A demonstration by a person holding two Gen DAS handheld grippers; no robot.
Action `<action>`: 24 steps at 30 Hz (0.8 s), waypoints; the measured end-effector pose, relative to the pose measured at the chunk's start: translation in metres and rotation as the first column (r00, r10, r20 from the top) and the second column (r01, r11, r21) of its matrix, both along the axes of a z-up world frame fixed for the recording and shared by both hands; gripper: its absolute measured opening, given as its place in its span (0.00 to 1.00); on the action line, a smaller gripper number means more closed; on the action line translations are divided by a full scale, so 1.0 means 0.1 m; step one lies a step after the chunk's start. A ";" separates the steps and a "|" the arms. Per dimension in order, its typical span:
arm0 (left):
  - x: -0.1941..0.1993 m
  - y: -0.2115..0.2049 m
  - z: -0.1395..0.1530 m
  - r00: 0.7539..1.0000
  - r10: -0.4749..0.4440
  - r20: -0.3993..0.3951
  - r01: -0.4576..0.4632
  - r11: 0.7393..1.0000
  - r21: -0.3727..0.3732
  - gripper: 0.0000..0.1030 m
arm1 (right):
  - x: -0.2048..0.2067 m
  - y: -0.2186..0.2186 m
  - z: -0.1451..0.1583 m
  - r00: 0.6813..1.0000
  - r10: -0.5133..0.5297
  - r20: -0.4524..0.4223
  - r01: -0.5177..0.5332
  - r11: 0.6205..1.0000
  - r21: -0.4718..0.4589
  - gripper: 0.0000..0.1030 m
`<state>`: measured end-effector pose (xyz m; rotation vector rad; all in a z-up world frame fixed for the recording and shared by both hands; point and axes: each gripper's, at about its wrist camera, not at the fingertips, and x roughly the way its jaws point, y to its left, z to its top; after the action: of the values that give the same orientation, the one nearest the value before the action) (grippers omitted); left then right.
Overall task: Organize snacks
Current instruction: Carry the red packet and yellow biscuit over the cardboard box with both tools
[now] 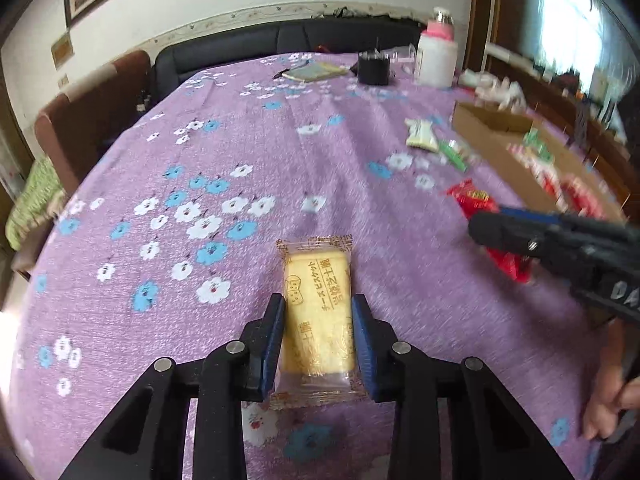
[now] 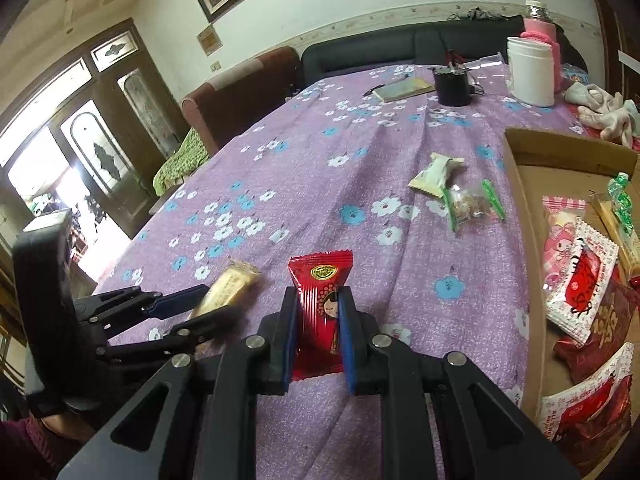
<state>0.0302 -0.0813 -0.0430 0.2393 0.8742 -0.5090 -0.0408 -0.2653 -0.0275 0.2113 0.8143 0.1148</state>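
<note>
Tabletop (image 2: pixel 320 160), covered in a purple flowered cloth, carries everything listed. Cardboard box (image 2: pixel 520 208), shallow and open, at the tabletop's right edge; already holds pink, white and red packets and serves as landmark. White jar (image 2: pixel 530 72) and black cup (image 2: pixel 454 88), beyond the box at the far end. Left tool (image 1: pixel 318 332), well left of the box, pads closed narrow on a yellow biscuit packet (image 1: pixel 318 304) held lengthwise. Right tool (image 2: pixel 318 328), between the left tool and the box, closed on a red candy packet (image 2: pixel 320 312) standing upright. Cream packet (image 2: pixel 436 176) and green-edged clear packet (image 2: pixel 470 204), loose on the cloth just left of the box's near wall. Hazards, as I judge them: both wrappers are slick film and could slide out in transit; the two tools sit near each other and may collide; a low carry could catch the box wall or sweep the loose packets.
</note>
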 end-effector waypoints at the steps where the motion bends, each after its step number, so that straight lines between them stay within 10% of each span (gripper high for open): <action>1: 0.01 0.00 0.05 1.000 0.003 0.011 -0.003 1.000 -0.006 0.34 | 0.00 -0.01 0.01 1.000 -0.008 0.003 0.008 1.000 -0.002 0.17; 11: 0.26 -0.42 0.52 0.994 -0.002 0.108 0.010 0.997 -0.074 0.34 | -0.04 -0.25 0.09 0.992 -0.121 0.044 0.121 0.993 -0.003 0.17; 24: 0.48 -0.66 0.15 0.984 0.097 0.150 -0.088 0.994 -0.065 0.34 | -0.07 -0.37 0.12 0.982 -0.179 0.063 0.179 0.984 0.007 0.17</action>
<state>0.0778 -0.1469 -0.0276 0.1814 0.7163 -0.4226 -0.0479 -0.3022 -0.0154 0.2797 0.7286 -0.0475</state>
